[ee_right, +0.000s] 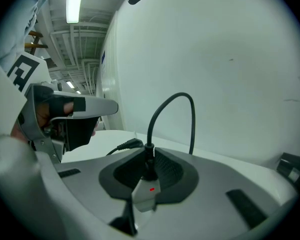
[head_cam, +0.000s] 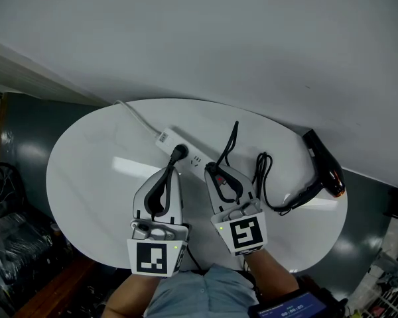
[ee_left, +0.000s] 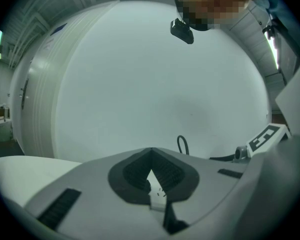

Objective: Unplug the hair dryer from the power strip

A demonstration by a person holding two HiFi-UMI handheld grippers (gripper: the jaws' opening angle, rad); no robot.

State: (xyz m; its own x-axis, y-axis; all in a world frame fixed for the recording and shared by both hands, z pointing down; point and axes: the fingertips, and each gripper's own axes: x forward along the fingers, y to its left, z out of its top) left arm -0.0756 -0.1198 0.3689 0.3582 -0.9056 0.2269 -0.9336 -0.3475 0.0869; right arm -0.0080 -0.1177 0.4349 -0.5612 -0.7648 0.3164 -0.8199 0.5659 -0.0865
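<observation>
Two tools over a round white bench (head_cam: 86, 177): left tool (ee_left: 151, 157), jaws pressed together, at the white power strip (head_cam: 191, 156); right tool (ee_right: 149, 166) pinches a black plug (ee_right: 149, 158), hair dryer (head_cam: 325, 171) lying to its right.

Table (head_cam: 86, 177) — smooth white top, glossy, with soft reflections of the lamps. Strip (head_cam: 189, 150): white plastic, smooth, faint sheen. Dryer (head_cam: 324, 167): black plastic, semi-gloss. Cord (head_cam: 262, 177): black, rubbery-looking, matt. Left gripper (ee_left: 151, 153) — matt grey plastic shell; pads (ee_left: 132, 173) dark, finely ribbed.
</observation>
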